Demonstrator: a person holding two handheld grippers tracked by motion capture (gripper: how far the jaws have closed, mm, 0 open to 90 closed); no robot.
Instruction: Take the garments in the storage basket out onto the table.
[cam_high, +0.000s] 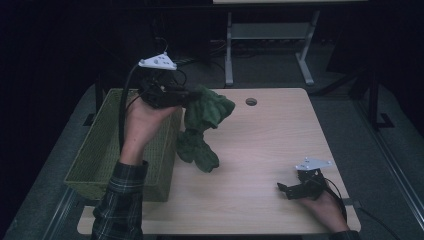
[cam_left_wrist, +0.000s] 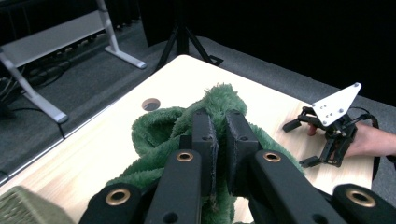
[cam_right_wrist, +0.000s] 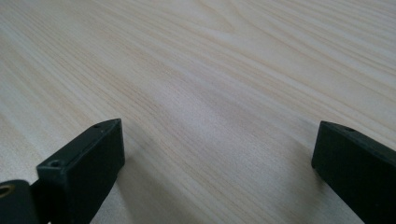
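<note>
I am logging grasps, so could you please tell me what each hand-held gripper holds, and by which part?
The left hand-held gripper pinches the green fuzzy cloth at a bunched upper fold, the rest hanging. The right hand-held gripper is open above the table, holding nothing.

Green fuzzy cloth (cam_high: 202, 125), bunched, pinched at its upper end in the left gripper (cam_high: 187, 97), hanging crumpled; lower end near the surface (cam_high: 260, 150) beside the basket (cam_high: 100, 150).

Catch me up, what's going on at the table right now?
A person's left tool is shut on a green towel, holding it up beside the basket, with the towel's lower end hanging down to about the table. The right tool sits open, low over the table's near right corner, holding nothing.
</note>
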